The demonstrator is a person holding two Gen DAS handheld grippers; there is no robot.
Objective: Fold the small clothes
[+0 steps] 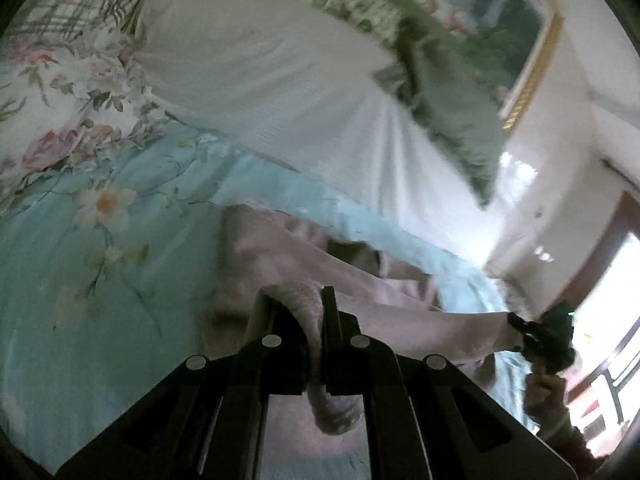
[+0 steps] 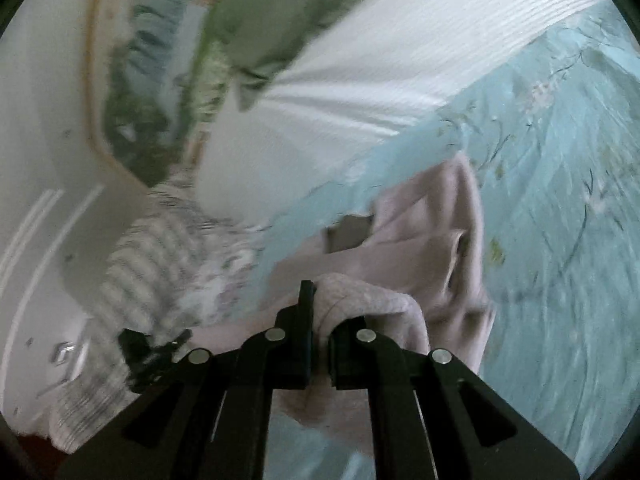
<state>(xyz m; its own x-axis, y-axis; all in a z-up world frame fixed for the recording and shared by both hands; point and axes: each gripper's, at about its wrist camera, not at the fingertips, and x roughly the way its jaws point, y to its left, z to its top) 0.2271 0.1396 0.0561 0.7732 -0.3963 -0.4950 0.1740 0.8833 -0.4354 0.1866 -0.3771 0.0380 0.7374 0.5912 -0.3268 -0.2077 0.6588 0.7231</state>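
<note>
Left wrist view has the pink garment (image 1: pixel 304 276) bunched right at our left gripper (image 1: pixel 310 312), and the jaws are clamped tight on a thick fold of it. Same story on the other side: our right gripper (image 2: pixel 320 312) is clenched on another edge of the garment (image 2: pixel 420 240), so it hangs stretched between the two, lifted off the bed (image 1: pixel 80 240) with its lower part trailing toward the sheet.

For this step we'd say keep both grips level and pull apart just enough to take out the slack, so the cloth lands flat instead of in a heap. Looks like we've each grabbed a wad, not a clean corner, which could leave a lumpy fold.

It's a soft, pale pink knit, kind of fleecy, with an opening showing near the middle; the blur hides what kind of garment it is. Behind it sit a white pillow (image 1: pixel 260 80) and a green cushion (image 1: pixel 452 128).
</note>
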